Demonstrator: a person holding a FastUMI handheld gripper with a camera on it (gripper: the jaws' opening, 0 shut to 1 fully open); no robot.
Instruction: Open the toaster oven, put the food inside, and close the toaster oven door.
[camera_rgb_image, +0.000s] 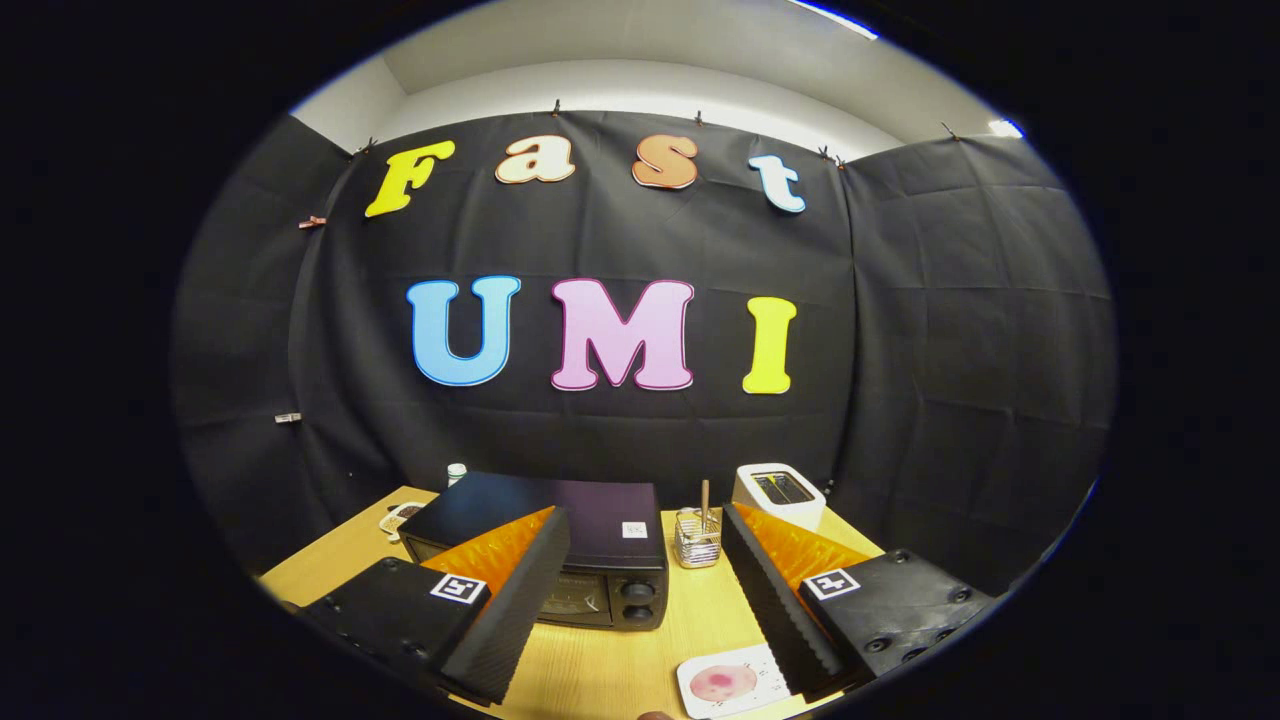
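Fingers (640, 590) spread apart, toaster oven (590, 545) between them with unreadable white sticker, food card (728, 682) just ahead.

toaster oven (560, 540): matt dark metal casing
worktop (690, 610): smooth pale wood
my fingers (520, 590): ribbed inner faces, spread apart
holder (697, 538): shiny wire

The gripper (640, 600) consists of two wedge-shaped fingers (510, 600) with ribbed inner faces. Each finger mounts on a black block housing fastened with recessed screws (880, 645) (several visible per block). A square black-and-white fiducial marker (459, 588) is fixed on top of each housing.
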